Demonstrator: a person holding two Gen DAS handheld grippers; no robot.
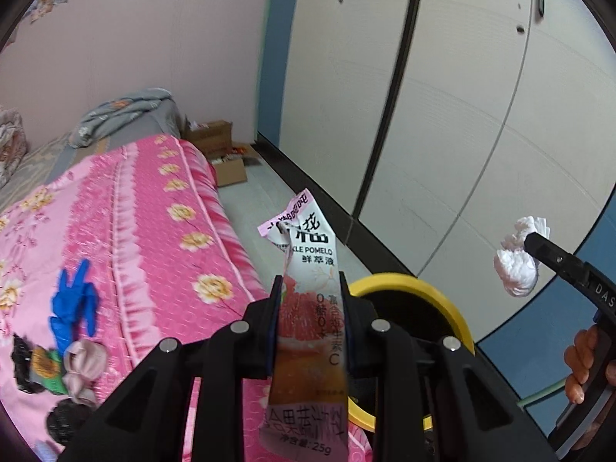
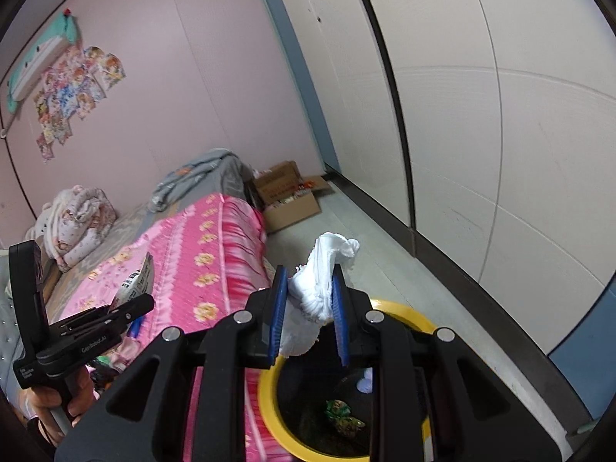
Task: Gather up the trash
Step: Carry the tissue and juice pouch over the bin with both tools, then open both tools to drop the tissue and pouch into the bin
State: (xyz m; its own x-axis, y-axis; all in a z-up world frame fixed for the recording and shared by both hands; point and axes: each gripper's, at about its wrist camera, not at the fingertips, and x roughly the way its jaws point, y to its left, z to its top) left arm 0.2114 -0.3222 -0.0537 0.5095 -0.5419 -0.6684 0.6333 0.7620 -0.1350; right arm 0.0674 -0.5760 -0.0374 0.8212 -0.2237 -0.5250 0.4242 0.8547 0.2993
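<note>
My left gripper (image 1: 310, 288) is shut on a long pomelo drink sachet (image 1: 308, 331), which stands upright between its pads with the torn top above them. It hangs by the rim of a yellow-rimmed bin (image 1: 442, 300) beside the bed. My right gripper (image 2: 310, 292) is shut on a crumpled white tissue (image 2: 319, 288) right over the same bin (image 2: 269, 408), which holds a green wrapper (image 2: 342, 415) and a pale scrap. In the left wrist view the tissue (image 1: 518, 265) shows at the right gripper's tip. The left gripper with its sachet (image 2: 136, 281) shows at left in the right wrist view.
A pink flowered bedspread (image 1: 154, 231) carries a blue glove (image 1: 73, 304), a pink crumpled item (image 1: 82, 365) and dark wrappers (image 1: 23, 362). Open cardboard boxes (image 2: 288, 200) sit on the floor beyond the bed. White wardrobe doors (image 2: 481, 134) line the right side.
</note>
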